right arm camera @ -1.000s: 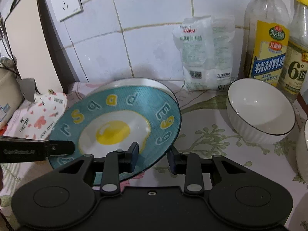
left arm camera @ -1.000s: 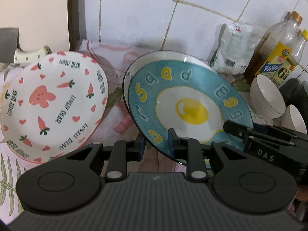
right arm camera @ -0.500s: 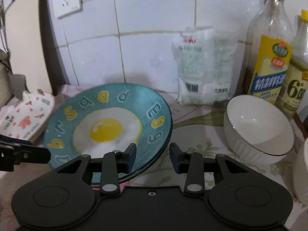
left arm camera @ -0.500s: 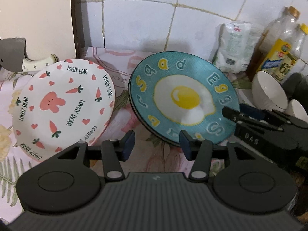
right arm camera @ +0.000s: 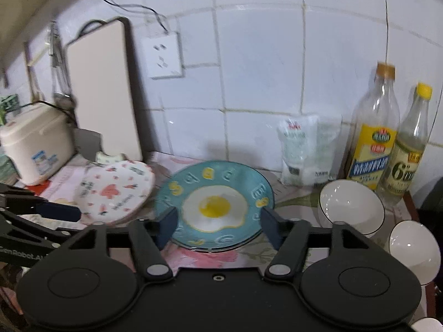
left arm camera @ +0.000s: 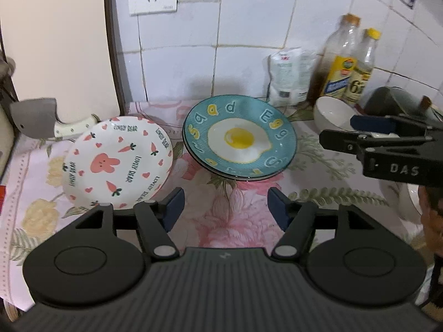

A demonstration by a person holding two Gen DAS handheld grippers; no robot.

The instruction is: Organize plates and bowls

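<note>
A teal fried-egg plate (left arm camera: 239, 141) lies on another plate on the floral cloth; it also shows in the right wrist view (right arm camera: 214, 207). A white bunny-and-carrot plate (left arm camera: 117, 160) lies to its left, also in the right wrist view (right arm camera: 115, 191). A white bowl (left arm camera: 331, 113) stands to the right; the right wrist view shows that bowl (right arm camera: 350, 210) and a second one (right arm camera: 414, 244). My left gripper (left arm camera: 224, 210) is open and empty, drawn back in front of both plates. My right gripper (right arm camera: 217, 227) is open and empty, above the teal plate's near side.
Two oil bottles (right arm camera: 371, 146) and a white bag (right arm camera: 306, 152) stand against the tiled wall. A cutting board (left arm camera: 55, 44) leans at the left with a cleaver (left arm camera: 38, 121) below it. A cream appliance (right arm camera: 36, 149) sits at far left.
Both grippers opened and let go of the teal plate, which now lies flat. Both pulled back and up from it.
</note>
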